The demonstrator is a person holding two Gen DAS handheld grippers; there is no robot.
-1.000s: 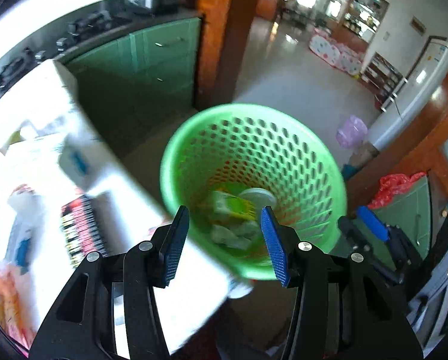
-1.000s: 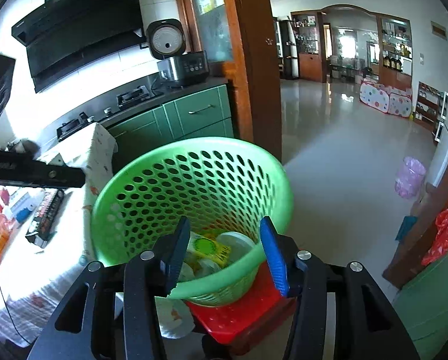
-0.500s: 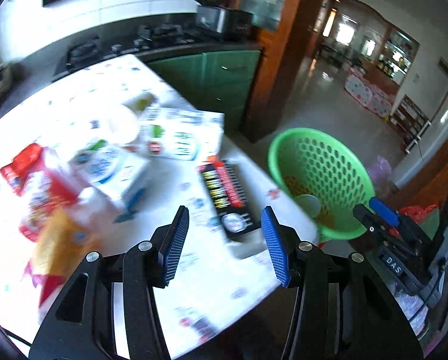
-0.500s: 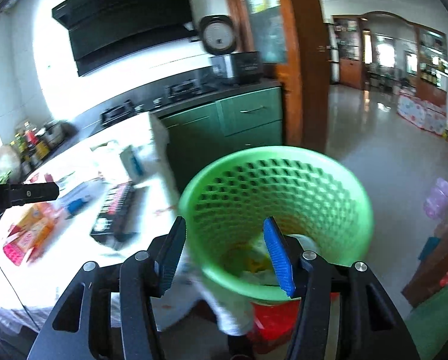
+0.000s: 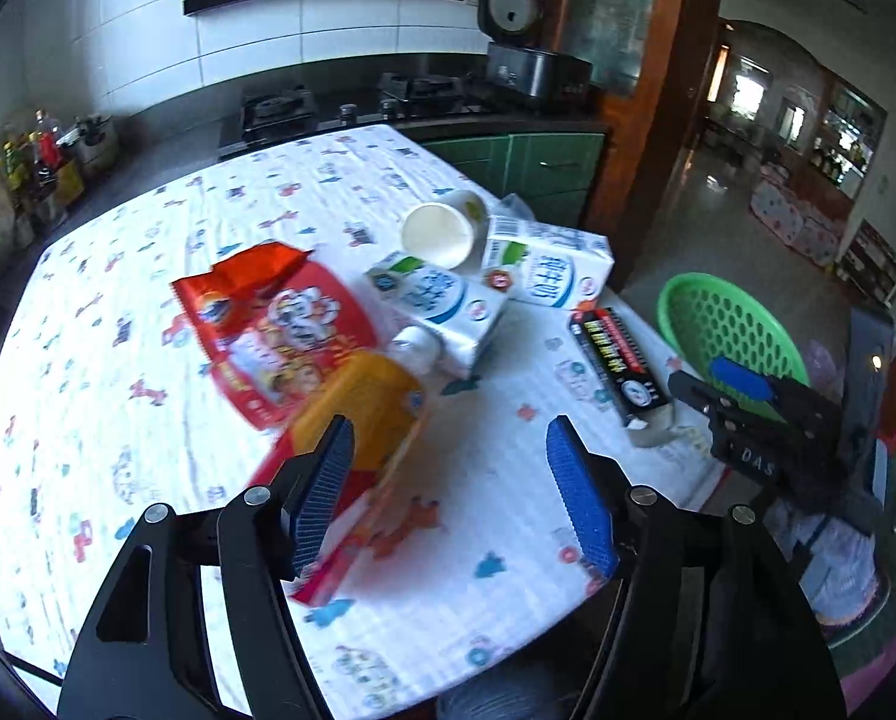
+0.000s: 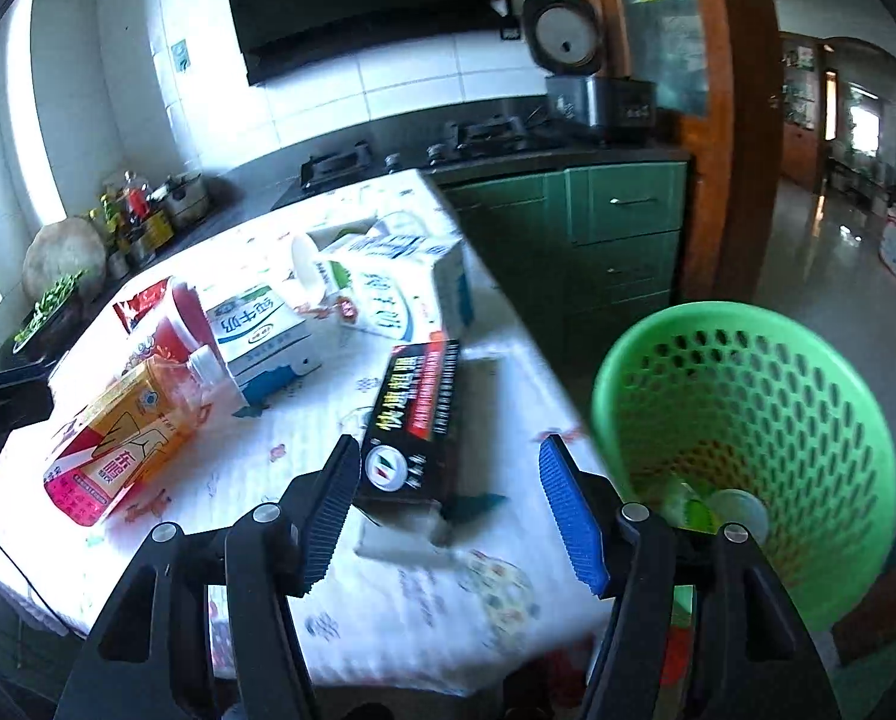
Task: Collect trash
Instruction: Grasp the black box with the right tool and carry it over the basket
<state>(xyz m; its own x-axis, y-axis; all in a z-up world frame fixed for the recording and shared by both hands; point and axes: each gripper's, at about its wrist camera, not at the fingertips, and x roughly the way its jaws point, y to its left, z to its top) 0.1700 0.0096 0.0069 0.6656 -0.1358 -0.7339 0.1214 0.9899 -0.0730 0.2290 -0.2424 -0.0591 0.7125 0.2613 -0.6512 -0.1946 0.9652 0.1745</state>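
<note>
The trash lies in a cluster on the table (image 5: 148, 300), toward its right edge; the table carries a white cloth printed with small coloured figures. An orange bottle (image 5: 358, 414) with a white cap lies on its side nearest the near edge; a red snack bag (image 5: 268, 324) lies flat just behind it, touching it. Two white milk cartons (image 5: 442, 300) (image 5: 550, 270) lie beside each other further back, toward the far right corner; a white paper cup (image 5: 439, 231) rests tipped on its side against them. A black flat box (image 6: 418, 414) with yellow lettering lies close to the right edge, apart from the cartons.

A green perforated basket (image 6: 748, 420) stands off the table's right edge, lower than the tabletop; several items lie at its bottom, too blurred to identify.

The left gripper (image 5: 448, 492) hangs above the near part of the table, over the bottle; its jaws have just been opening, stand wide apart, and hold nothing. The right gripper (image 6: 442, 504) hangs above the near right corner, over the box's near end; its jaws have likewise just been opening, stand wide apart, and hold nothing. In the left wrist view the right gripper shows at the right, in front of the basket.
</note>
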